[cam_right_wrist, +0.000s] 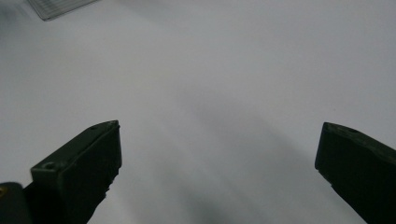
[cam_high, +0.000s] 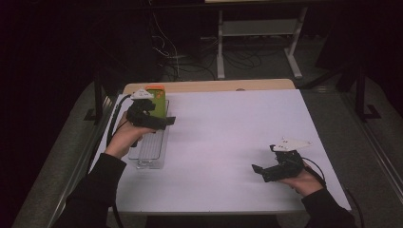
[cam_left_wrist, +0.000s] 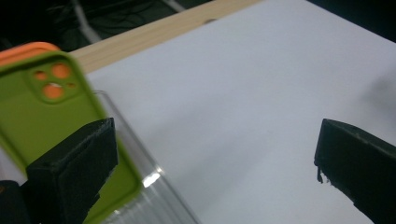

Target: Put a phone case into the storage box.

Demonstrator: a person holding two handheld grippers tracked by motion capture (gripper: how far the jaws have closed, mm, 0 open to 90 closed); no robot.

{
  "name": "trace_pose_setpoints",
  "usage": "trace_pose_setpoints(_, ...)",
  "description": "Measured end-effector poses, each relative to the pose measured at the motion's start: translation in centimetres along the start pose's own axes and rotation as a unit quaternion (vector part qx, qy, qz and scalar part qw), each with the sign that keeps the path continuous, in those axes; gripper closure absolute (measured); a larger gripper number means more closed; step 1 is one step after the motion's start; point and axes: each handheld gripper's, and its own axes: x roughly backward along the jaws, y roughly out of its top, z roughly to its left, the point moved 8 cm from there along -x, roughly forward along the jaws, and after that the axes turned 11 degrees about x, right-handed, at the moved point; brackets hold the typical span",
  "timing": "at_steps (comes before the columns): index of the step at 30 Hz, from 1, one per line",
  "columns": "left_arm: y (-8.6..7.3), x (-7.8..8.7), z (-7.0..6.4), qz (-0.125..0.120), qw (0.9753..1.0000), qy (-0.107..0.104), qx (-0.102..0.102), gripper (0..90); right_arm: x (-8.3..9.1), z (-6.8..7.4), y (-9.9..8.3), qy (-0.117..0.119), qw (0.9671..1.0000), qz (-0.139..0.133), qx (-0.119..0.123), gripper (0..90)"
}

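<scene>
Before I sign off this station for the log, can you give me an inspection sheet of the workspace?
Surface: white table top, bare across the middle, with a wooden edge strip at the far side.
Job's things: green phone case with orange trim, lying at the far end of the clear plastic tray near the table's left edge.
Clutter: nothing seen.
Grippers: left tool open, hovering over the tray beside the case; right tool open, empty, near the front right of the table.
Cables: a black cable trails from the left tool; loose floor cables behind the table.
Surroundings: dark room, white frame legs beyond the table.
</scene>
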Motion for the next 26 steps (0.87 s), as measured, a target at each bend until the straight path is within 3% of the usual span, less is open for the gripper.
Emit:
trace_pose_setpoints(6,-2.9,1.3,-1.9,-0.002,0.9987,-0.045,-0.023,0.0,0.0,0.3,0.1,0.005,1.0000,0.000,0.004,0.0)
trace_pose_setpoints(11,-5.3,1.9,-1.7,0.002,0.9977,-0.055,-0.041,0.0,0.0,0.4,0.0,0.009,0.9999,0.002,0.006,0.0)
trace_pose_setpoints(17,-7.7,2.5,-1.6,0.006,0.9971,-0.061,-0.046,0.0,0.1,0.5,0.2,0.013,0.9999,-0.004,0.009,0.0)
trace_pose_setpoints(26,-9.2,2.7,-1.7,0.016,0.9960,-0.066,-0.058,0.0,0.2,0.6,0.5,0.017,0.9997,-0.014,0.014,0.0)
